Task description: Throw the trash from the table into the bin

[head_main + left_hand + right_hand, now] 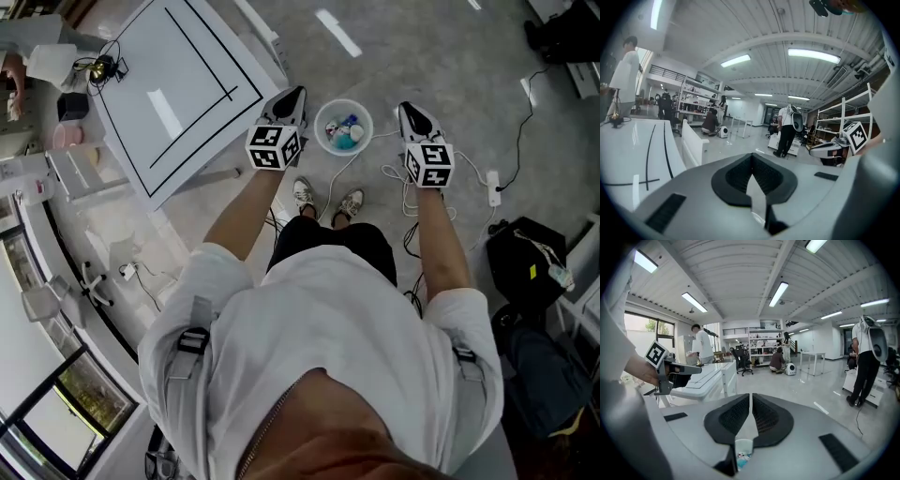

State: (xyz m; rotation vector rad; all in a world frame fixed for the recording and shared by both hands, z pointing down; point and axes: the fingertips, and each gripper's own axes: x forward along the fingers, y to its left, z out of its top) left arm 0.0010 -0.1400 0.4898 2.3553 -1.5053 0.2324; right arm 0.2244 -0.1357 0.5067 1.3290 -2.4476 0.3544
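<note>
Both grippers are held up in front of the person's chest, high above the floor. In the head view, the white round bin (320, 127) stands on the floor between them, with blue and white trash (346, 134) inside. My left gripper (296, 94) is shut with nothing in it; in its own view the jaws meet (752, 155). My right gripper (405, 109) is to the right of the bin. Its jaws also stand together and empty (750, 395), and the bin (743, 453) shows far below through the slit. The white table (187, 84) with black lines lies to the left.
Cables and a power strip (494, 187) lie on the floor to the right, beside a black bag (525, 262). The person's shoes (328, 199) stand just behind the bin. Small devices (101, 67) sit at the table's far corner. Other people (787, 129) stand further off.
</note>
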